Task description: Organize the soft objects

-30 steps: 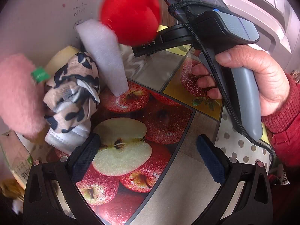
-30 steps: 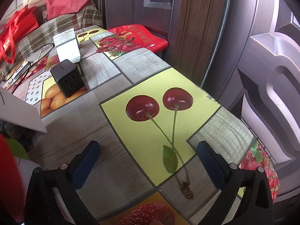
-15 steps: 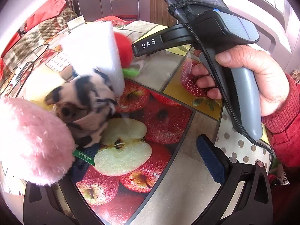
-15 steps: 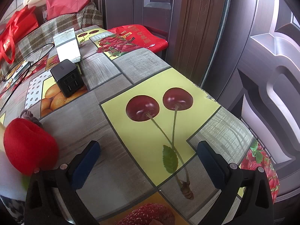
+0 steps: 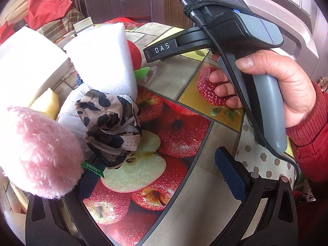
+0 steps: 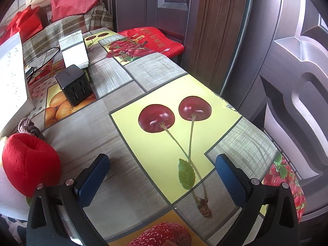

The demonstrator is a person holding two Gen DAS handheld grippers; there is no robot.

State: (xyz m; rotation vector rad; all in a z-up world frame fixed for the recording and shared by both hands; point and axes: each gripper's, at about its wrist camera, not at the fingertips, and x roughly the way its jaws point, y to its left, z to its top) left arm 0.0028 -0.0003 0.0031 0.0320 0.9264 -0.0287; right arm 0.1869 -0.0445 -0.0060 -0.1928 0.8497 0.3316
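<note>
A heap of soft things lies on the fruit-print table at the left of the left wrist view: a pink plush (image 5: 39, 151), a leopard-print cloth (image 5: 111, 127), a white foam block (image 5: 104, 61), a yellow sponge (image 5: 46, 102) and a red plush apple (image 5: 134, 52) behind the foam. My left gripper (image 5: 160, 170) is open, its left finger partly hidden under the pink plush. My right gripper (image 6: 162, 178) is open and empty above the cherry picture; the red plush apple (image 6: 28, 166) sits just left of it, with a grey knitted piece (image 6: 27, 126) behind.
A white box (image 5: 26, 61) stands behind the heap. A black charger cube (image 6: 73, 86) and a small silver box (image 6: 74, 50) stand farther back. The table's right edge (image 6: 272, 143) runs close to a dark wooden door. The right hand and its gripper handle (image 5: 266, 94) cross the left wrist view.
The soft things tumbled from high at the left down onto the table. The red plush apple came to rest beside the foam block. Both grippers stayed still and open.
</note>
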